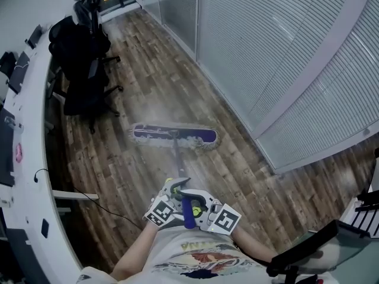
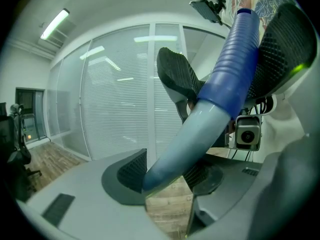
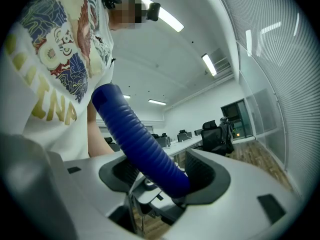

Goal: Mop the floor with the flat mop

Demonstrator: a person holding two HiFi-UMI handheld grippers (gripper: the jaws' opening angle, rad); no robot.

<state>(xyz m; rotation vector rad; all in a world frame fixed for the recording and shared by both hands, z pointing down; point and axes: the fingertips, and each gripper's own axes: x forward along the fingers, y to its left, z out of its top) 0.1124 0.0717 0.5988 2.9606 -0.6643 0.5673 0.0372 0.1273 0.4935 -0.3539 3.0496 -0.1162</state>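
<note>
Clamping the flat mop (image 1: 176, 152) near its top, both grippers sit close in front of the person's shirt (image 1: 195, 259). The left gripper (image 2: 167, 171) has its fingers (image 2: 131, 171) clenched on the pale shaft (image 2: 195, 134), which fills the gap between the two dark pads, just below where the blue ribbed sleeve (image 2: 235, 69) begins. The right gripper (image 3: 160, 176) grasps that sleeve itself, one pad pressed to each side of it, and the sleeve slants up and away from these fingers toward the shirt. In the left gripper view the right gripper's fingers (image 2: 175, 79) show just beyond the left ones, higher on the handle, so the two grips are close together but on different parts. From the head view the shaft runs forward and down from the left gripper's fingertips to the mop head (image 1: 173, 136), which lies flat and crosswise on the wooden floor (image 1: 154, 70), well beyond both pairs of fingers. Farther out past the mop head, to the left of the fingers, stand dark office chairs (image 1: 83, 70) beside a long white desk (image 1: 26, 158). To the right of the fingers runs a glass wall with pale blinds (image 1: 266, 46).
</note>
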